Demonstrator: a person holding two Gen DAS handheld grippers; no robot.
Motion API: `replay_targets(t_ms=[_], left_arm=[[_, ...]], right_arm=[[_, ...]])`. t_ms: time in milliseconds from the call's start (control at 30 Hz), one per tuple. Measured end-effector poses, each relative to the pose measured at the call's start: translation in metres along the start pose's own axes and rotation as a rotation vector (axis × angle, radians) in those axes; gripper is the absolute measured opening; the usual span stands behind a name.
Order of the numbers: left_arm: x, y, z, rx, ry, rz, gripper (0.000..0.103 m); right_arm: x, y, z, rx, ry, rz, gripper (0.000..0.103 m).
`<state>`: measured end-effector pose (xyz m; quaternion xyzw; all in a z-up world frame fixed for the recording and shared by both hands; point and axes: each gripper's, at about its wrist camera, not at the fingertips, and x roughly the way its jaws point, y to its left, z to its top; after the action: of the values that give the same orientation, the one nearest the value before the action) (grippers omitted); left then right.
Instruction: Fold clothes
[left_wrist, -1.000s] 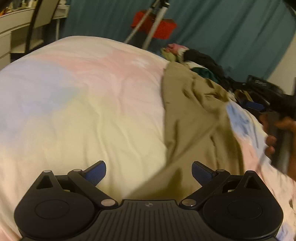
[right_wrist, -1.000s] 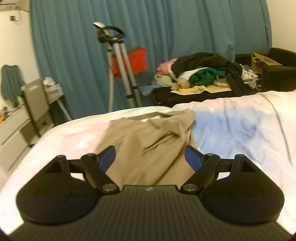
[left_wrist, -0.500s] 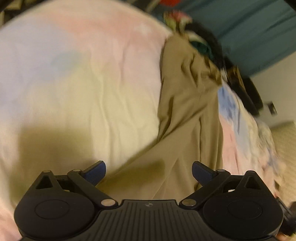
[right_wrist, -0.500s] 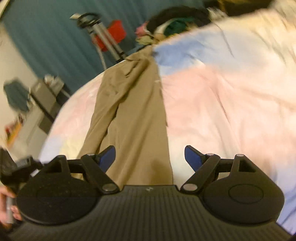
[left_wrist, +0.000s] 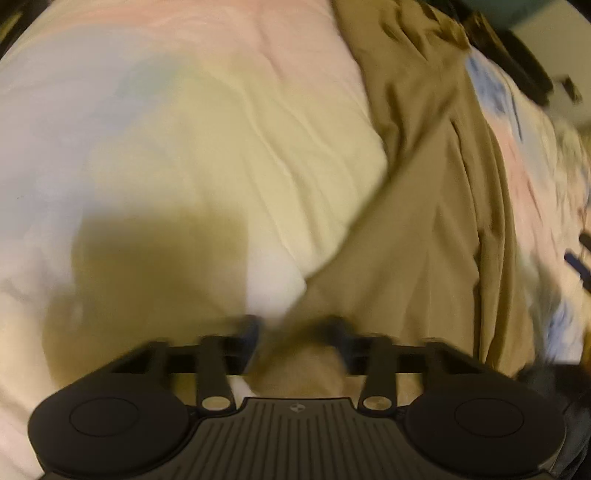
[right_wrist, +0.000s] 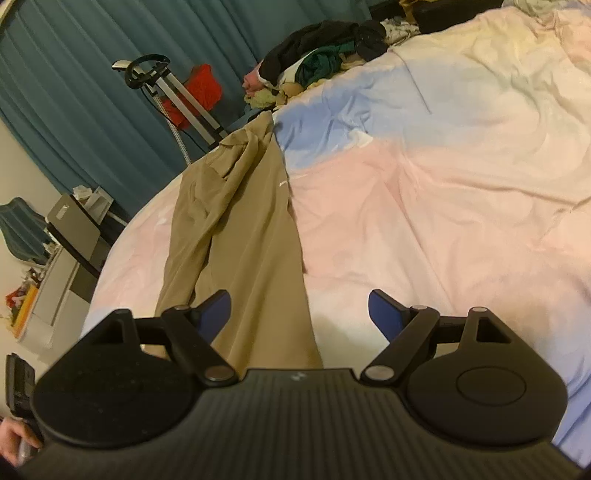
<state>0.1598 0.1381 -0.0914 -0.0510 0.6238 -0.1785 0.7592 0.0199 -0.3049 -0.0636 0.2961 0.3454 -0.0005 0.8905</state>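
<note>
Item on my screens: one pair of khaki trousers (right_wrist: 240, 236), laid lengthwise on the bed (right_wrist: 443, 192) over a pastel duvet of pink, blue and yellow patches, waistband bunched at the far edge, legs running toward me. My left claw (left_wrist: 295, 332) sits low over the near leg end; its fingers are drawn close with tan cloth between them, but the view is smeared, so I cannot tell whether they have pinched the hem or are merely closing on it. My right claw (right_wrist: 300, 314) is spread wide and empty, the left finger over the right edge of the leg, the other over bare duvet. Step in hand, as I judge it: take both near corners of the legs to fold them up toward the waist. To do it well, I would settle the left claw until the picture clears and confirm both layers are caught, then slide the right claw left so the cloth edge lies fully between its fingers, grip near the hem, and lift both ends level so the legs stay stacked. Containers: none plainly in view; beyond the bed a loose heap of dark, green and pale clothes (right_wrist: 321, 55) lies in the open, resting on something I cannot make out.
</note>
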Motion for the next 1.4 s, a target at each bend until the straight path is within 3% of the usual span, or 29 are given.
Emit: replay_targets(t_ms=[33, 133, 333, 367, 500, 667, 733, 767, 800, 833, 900, 967, 1033, 1133, 1267, 1333, 1400], left_arm=[[-0.003, -0.006, -0.001, 0.025, -0.002, 0.010, 0.004], [-0.027, -0.038, -0.008, 0.156, -0.079, 0.066, 0.001], [-0.080, -0.118, -0.044, 0.324, -0.279, 0.029, 0.001], [-0.083, -0.129, -0.050, 0.322, -0.298, -0.010, 0.001], [-0.068, -0.165, -0.068, 0.333, -0.301, -0.105, 0.001], [0.002, -0.186, -0.070, 0.261, -0.152, -0.139, 0.002], [0.019, -0.173, -0.063, 0.181, -0.086, -0.162, 0.016], [0.028, -0.166, -0.060, 0.140, -0.053, -0.174, 0.016], [0.027, -0.156, -0.057, 0.093, -0.061, -0.196, 0.023], [0.025, -0.145, -0.055, 0.045, -0.074, -0.219, 0.041], [0.019, -0.125, -0.054, -0.048, -0.104, -0.274, 0.065], [0.010, -0.108, -0.054, -0.119, -0.163, -0.329, 0.074], [0.002, -0.090, -0.055, -0.193, -0.239, -0.371, 0.090], [0.007, -0.071, -0.047, -0.328, -0.277, -0.365, 0.091], [0.038, -0.075, -0.034, -0.370, -0.155, -0.218, 0.091], [0.045, -0.087, -0.032, -0.301, -0.123, -0.149, 0.092], [0.047, -0.093, -0.031, -0.262, -0.107, -0.132, 0.095]], right_arm=[[-0.001, 0.000, -0.001, 0.000, 0.000, 0.005, 0.083], [-0.004, 0.001, -0.001, -0.001, -0.008, 0.006, 0.083], [-0.013, -0.012, 0.011, 0.051, -0.090, -0.034, 0.083], [-0.012, -0.015, 0.012, 0.064, -0.085, -0.033, 0.083], [-0.006, -0.019, 0.009, 0.093, -0.050, -0.059, 0.083], [0.007, -0.018, -0.001, 0.077, 0.037, -0.060, 0.083], [0.014, -0.018, -0.007, 0.083, 0.100, -0.032, 0.083], [0.017, -0.018, -0.011, 0.086, 0.132, -0.018, 0.083], [0.021, -0.018, -0.014, 0.089, 0.163, -0.003, 0.083], [0.023, -0.019, -0.017, 0.102, 0.183, 0.004, 0.083], [0.026, -0.020, -0.022, 0.129, 0.220, 0.018, 0.083], [0.031, -0.022, -0.027, 0.150, 0.259, 0.018, 0.083], [0.038, -0.020, -0.032, 0.154, 0.298, -0.002, 0.083], [0.048, -0.015, -0.036, 0.138, 0.354, -0.003, 0.083], [0.057, -0.013, -0.041, 0.128, 0.426, -0.005, 0.083], [0.055, -0.011, -0.043, 0.135, 0.439, -0.005, 0.083], [0.048, -0.010, -0.051, 0.154, 0.446, 0.005, 0.083]])
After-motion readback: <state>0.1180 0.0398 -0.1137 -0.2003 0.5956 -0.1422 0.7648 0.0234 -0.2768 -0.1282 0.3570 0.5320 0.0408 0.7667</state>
